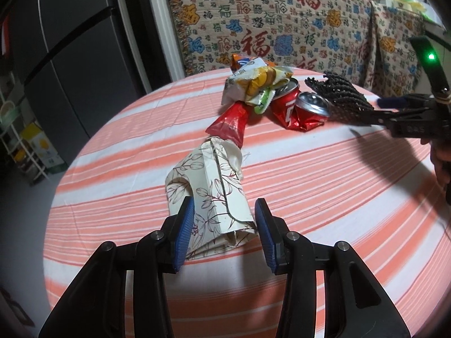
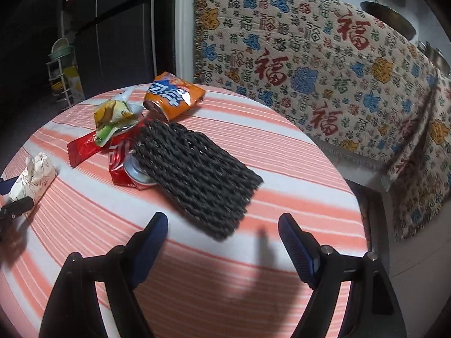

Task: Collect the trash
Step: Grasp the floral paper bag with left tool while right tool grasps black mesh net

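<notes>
A floral-print paper pack [image 1: 214, 197] lies on the striped tablecloth [image 1: 310, 186], and my left gripper [image 1: 224, 205] is shut on its near end. Beyond it sit a red wrapper [image 1: 231, 124], a yellow-white snack bag [image 1: 253, 81] and a crushed red can [image 1: 293, 109]. A black foam net sleeve [image 2: 197, 174] rests against the can [image 2: 124, 160]. Its near corner reaches between the fingers of my right gripper [image 2: 222, 219], which is open and not touching it. An orange can [image 2: 174, 95] lies at the back of the pile. The right gripper [image 1: 375, 112] also shows in the left wrist view.
The round table's edge [image 2: 358, 197] drops off close to the right of the net. A cloth printed with characters [image 2: 310, 70] drapes furniture behind the table. A dark fridge [image 1: 70, 56] and a white rack [image 1: 25, 152] stand to the left.
</notes>
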`<action>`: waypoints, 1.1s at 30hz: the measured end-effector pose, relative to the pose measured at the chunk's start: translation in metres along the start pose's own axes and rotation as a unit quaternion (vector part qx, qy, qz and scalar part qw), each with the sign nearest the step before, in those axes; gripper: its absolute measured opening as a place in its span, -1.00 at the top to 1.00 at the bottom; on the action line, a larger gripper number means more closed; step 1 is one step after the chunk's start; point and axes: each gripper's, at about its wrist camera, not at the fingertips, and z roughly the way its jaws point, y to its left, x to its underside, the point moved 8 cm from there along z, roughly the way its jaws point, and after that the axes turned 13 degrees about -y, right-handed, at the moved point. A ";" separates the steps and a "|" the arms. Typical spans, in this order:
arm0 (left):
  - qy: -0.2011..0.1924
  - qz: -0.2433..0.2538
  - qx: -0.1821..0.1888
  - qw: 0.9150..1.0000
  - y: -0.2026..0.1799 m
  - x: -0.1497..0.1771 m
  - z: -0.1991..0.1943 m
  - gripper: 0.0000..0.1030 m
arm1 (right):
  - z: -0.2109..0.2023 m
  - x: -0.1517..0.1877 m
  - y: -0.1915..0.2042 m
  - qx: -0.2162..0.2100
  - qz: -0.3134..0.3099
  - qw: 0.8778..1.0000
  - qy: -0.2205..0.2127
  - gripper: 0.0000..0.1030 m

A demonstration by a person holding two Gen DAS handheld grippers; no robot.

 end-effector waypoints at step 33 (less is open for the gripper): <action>0.058 -0.053 0.022 0.997 0.016 0.021 0.004 -0.38 | -0.048 0.027 0.117 -0.194 -0.069 0.978 0.032 -0.40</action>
